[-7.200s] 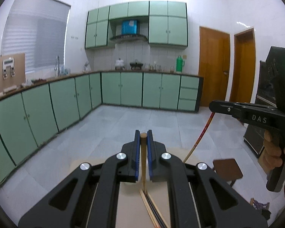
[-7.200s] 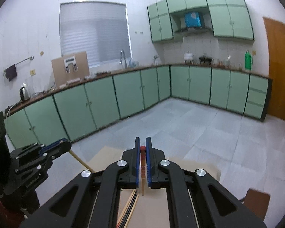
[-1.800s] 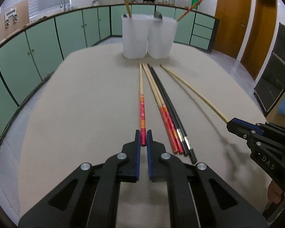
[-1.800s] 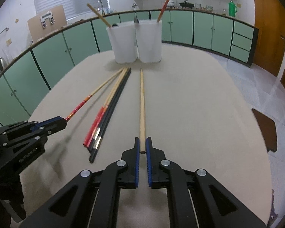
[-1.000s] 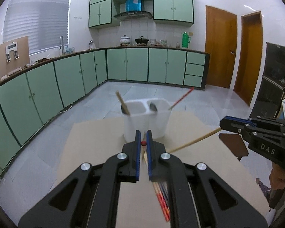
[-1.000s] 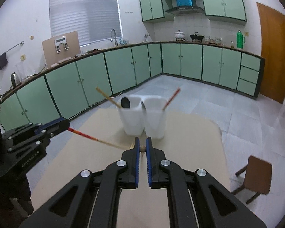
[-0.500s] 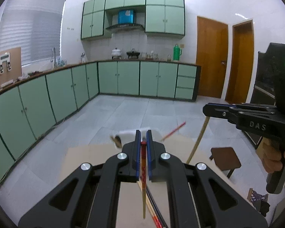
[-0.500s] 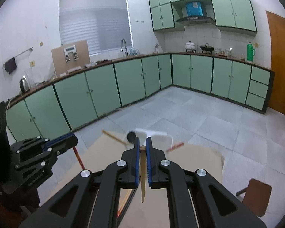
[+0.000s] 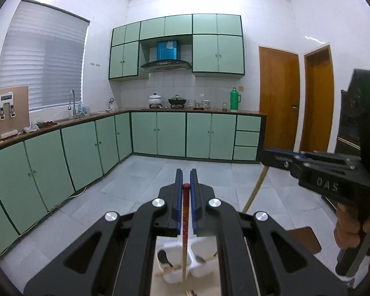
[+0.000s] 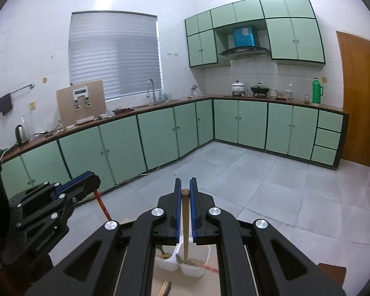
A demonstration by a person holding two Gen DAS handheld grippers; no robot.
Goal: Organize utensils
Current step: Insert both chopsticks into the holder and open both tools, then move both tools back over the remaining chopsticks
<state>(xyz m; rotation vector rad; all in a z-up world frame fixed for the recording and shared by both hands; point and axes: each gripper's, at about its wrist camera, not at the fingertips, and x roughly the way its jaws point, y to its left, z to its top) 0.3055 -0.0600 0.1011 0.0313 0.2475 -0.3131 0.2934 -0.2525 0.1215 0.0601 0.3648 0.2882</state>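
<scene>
My left gripper (image 9: 186, 180) is shut on the top of a red chopstick (image 9: 184, 222), which hangs down toward the left one of two joined white cups (image 9: 171, 275). My right gripper (image 10: 185, 183) is shut on a plain wooden chopstick (image 10: 185, 229), whose tip hangs above the right cup (image 10: 196, 270). Each gripper shows in the other's view: the right gripper (image 9: 266, 155) with its tan stick (image 9: 255, 190), the left gripper (image 10: 91, 177) with its red stick (image 10: 102, 206). A spoon (image 9: 163, 256) and other sticks stand in the cups.
The cups stand on a beige table (image 9: 157, 287), with several loose chopsticks (image 10: 166, 288) lying in front of them. A brown stool (image 9: 305, 239) stands on the tiled floor to the right. Green cabinets line the far walls. A person's hand (image 9: 347, 229) holds the right gripper.
Both grippers have risen with their chopsticks and now look more level. The cups have dropped to the bottom of both views, and the sticks now hang over them.
</scene>
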